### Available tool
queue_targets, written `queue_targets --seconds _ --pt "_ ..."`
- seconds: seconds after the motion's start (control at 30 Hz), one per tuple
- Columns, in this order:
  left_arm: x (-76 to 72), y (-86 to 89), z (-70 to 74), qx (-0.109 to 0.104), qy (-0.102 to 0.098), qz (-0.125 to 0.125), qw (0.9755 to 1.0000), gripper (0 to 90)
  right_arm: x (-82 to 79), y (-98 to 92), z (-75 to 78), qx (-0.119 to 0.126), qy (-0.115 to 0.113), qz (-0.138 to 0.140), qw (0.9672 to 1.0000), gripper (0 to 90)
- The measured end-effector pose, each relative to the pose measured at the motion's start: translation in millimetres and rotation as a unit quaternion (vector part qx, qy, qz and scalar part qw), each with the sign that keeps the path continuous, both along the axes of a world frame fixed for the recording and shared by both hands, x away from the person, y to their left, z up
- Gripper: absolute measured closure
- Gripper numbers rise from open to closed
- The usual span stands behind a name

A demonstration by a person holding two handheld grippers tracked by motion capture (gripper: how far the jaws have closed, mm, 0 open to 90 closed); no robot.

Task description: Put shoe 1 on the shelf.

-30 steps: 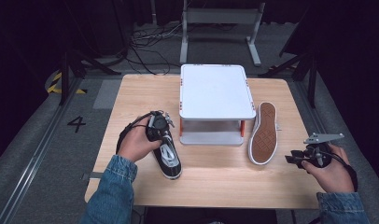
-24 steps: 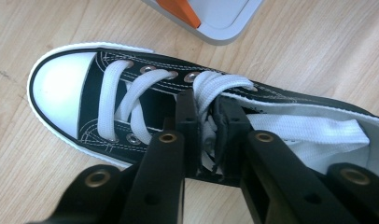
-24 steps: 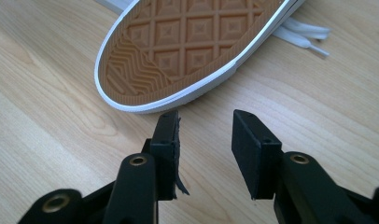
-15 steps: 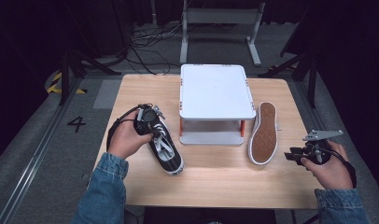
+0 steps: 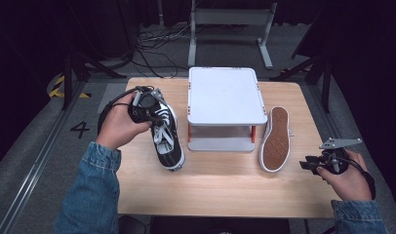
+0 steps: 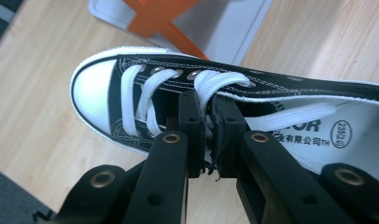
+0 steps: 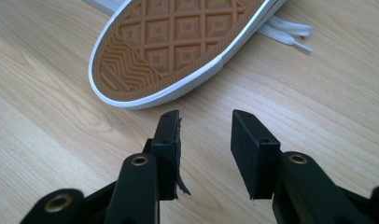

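Wooden table [image 5: 220, 190] with a white two-tier rack [image 5: 225, 95] at centre, orange posts between its shelves. Left gripper [image 5: 149, 108] sits at 9 o'clock of the rack, over the heel end of a black sneaker [image 5: 167, 139] that stands upright, toe toward 6 o'clock. In the left gripper view the jaws are clamped together on the sneaker's white lace [image 6: 215, 86] near the tongue, white toe cap at 10 o'clock of the jaws. A second sneaker [image 5: 275, 139] lies sole-up at 3 o'clock of the rack, just beside it, its brown tread facing the camera, loose lace end poking out at its right edge. Right gripper [image 5: 313, 163] is at 4 o'clock of that shoe, near the table's right edge; right gripper view shows its jaws spread apart, nothing between them, hovering over bare wood just short of the sole's rim.
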State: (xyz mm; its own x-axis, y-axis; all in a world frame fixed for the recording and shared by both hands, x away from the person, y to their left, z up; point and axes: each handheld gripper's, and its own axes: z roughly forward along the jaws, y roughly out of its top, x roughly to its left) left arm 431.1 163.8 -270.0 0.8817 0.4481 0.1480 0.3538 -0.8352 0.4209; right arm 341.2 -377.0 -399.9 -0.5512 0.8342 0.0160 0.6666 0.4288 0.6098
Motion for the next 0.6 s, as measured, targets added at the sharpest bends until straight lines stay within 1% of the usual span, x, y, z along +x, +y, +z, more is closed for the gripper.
queue_targets --seconds 0.03,0.07,0.1,0.13,0.17,0.23,0.3,0.4,0.47,0.5,0.53,0.6 --pt "0.0 0.0 0.0 0.000 0.000 0.000 1.0000 84.3 0.0 0.0 0.0 0.000 0.000 0.000 1.0000 63.8" --pt "0.9 0.0 5.8 0.001 -0.005 -0.002 1.0000 84.4 -1.4 -1.2 0.0 0.000 0.000 -0.002 1.0000 63.9" --pt "2.6 -0.5 15.2 0.001 -0.015 -0.006 0.9999 84.5 -2.0 -1.7 0.0 0.001 -0.001 -0.003 1.0000 63.9" --pt "2.6 -0.5 15.2 0.001 -0.015 -0.006 0.9999 85.1 -2.0 -1.7 0.0 0.001 -0.001 -0.003 1.0000 63.9" --pt "3.8 -1.5 22.9 -0.005 -0.018 -0.014 0.9997 85.1 -2.6 -2.5 -0.1 0.001 -0.002 -0.002 1.0000 64.0" --pt "6.2 -5.5 32.3 0.013 -0.035 -0.013 0.9992 85.4 -4.4 -3.6 -0.6 0.001 -0.001 -0.006 1.0000 64.0" --pt "7.8 -8.0 39.5 0.017 -0.038 -0.019 0.9990 85.6 -6.4 -4.4 -1.3 0.001 0.002 -0.008 1.0000 64.0" --pt "10.1 -11.0 50.8 0.013 -0.043 -0.024 0.9987 85.7 -9.8 -7.3 -2.0 0.001 0.005 -0.013 0.9999 64.2" --pt "12.4 -12.5 57.3 0.004 -0.051 -0.023 0.9984 85.7 -10.9 -9.1 -1.7 0.001 0.002 -0.016 0.9999 64.4" --pt "13.7 -13.1 59.8 0.006 -0.051 -0.027 0.9983 85.7 -11.5 -10.1 -1.4 0.001 0.000 -0.017 0.9999 64.4" --pt "15.1 -14.9 62.9 0.000 -0.057 -0.026 0.9980 85.7 -12.0 -10.3 -1.2 0.002 0.001 -0.017 0.9998 64.4" --pt "17.5 -18.4 68.1 0.002 -0.066 -0.029 0.9974 85.7 -12.9 -10.1 -1.4 0.002 0.002 -0.019 0.9998 64.4"
